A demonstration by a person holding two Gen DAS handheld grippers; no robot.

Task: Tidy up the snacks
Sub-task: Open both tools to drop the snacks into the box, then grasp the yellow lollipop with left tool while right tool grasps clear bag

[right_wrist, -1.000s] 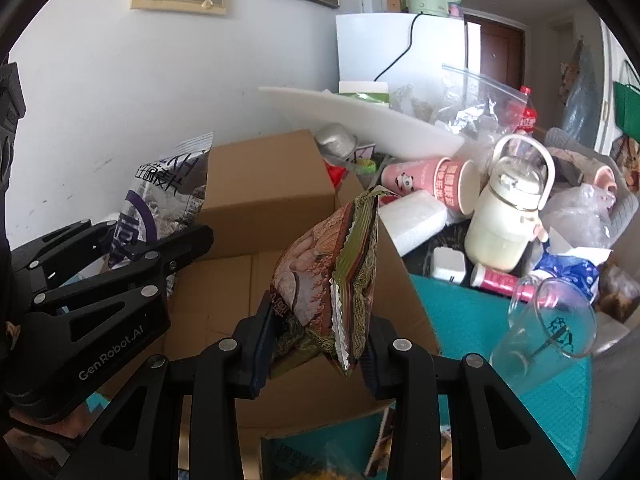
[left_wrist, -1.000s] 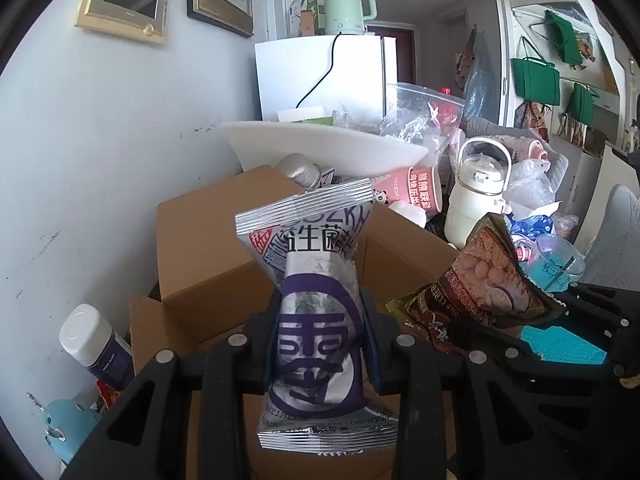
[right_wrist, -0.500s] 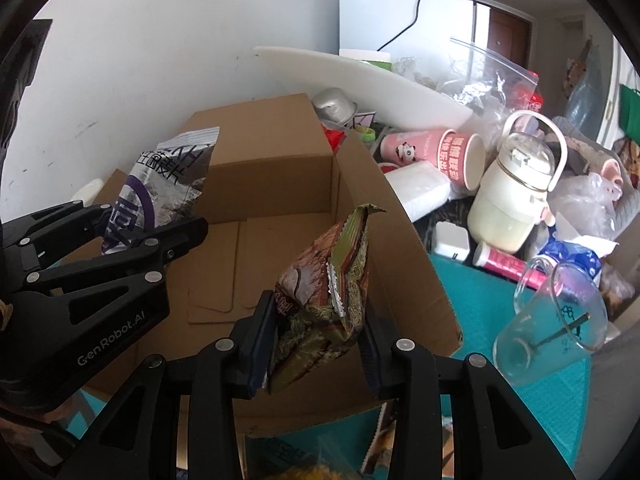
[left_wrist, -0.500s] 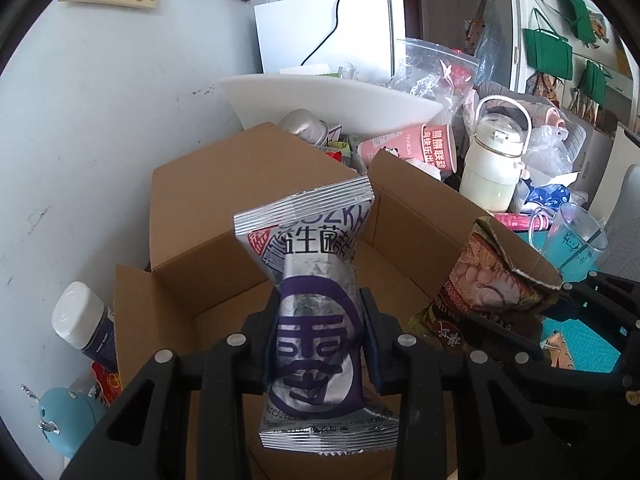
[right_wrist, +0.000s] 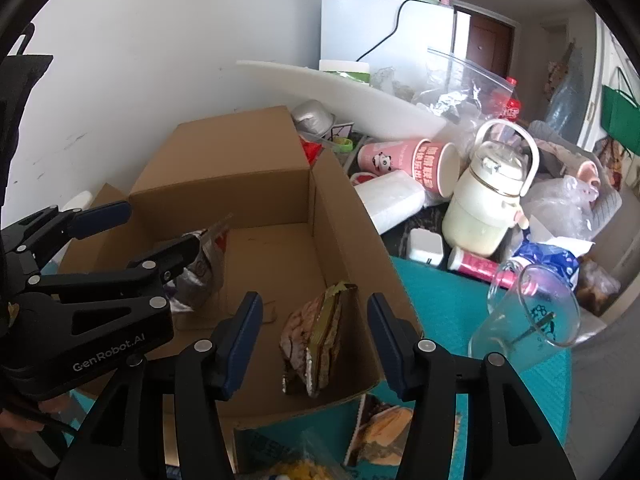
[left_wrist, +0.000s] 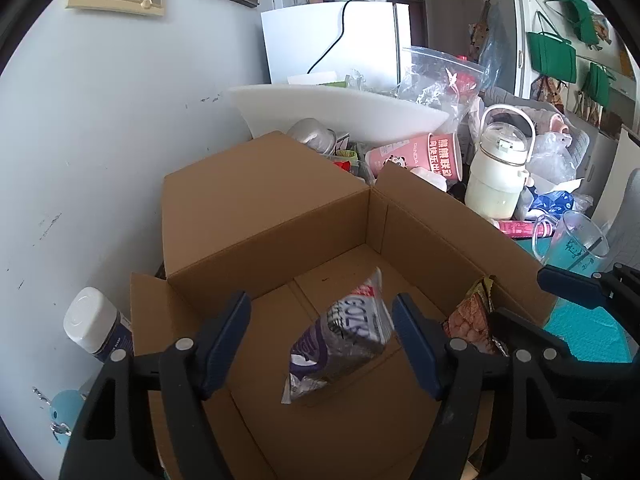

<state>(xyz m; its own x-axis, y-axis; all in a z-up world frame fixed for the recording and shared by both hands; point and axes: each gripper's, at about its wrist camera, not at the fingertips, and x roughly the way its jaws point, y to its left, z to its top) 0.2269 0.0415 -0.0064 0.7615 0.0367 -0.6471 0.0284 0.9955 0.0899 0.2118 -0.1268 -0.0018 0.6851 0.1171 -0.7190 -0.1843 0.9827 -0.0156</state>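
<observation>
Now both packets dropped into the cardboard box (left_wrist: 276, 216)!
Left gripper (left_wrist: 320, 340) and right gripper (right_wrist: 314, 338) had just been opening, holding nothing; silver-purple packet (left_wrist: 340, 344) and brown packet (right_wrist: 316, 344) looked light, crinkly, best pinched mid-body.

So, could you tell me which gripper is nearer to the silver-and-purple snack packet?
Left. The left gripper is open around the silver-and-purple snack packet, its jaws having just opened; the right gripper stands beside it, over the brown packet.
</observation>
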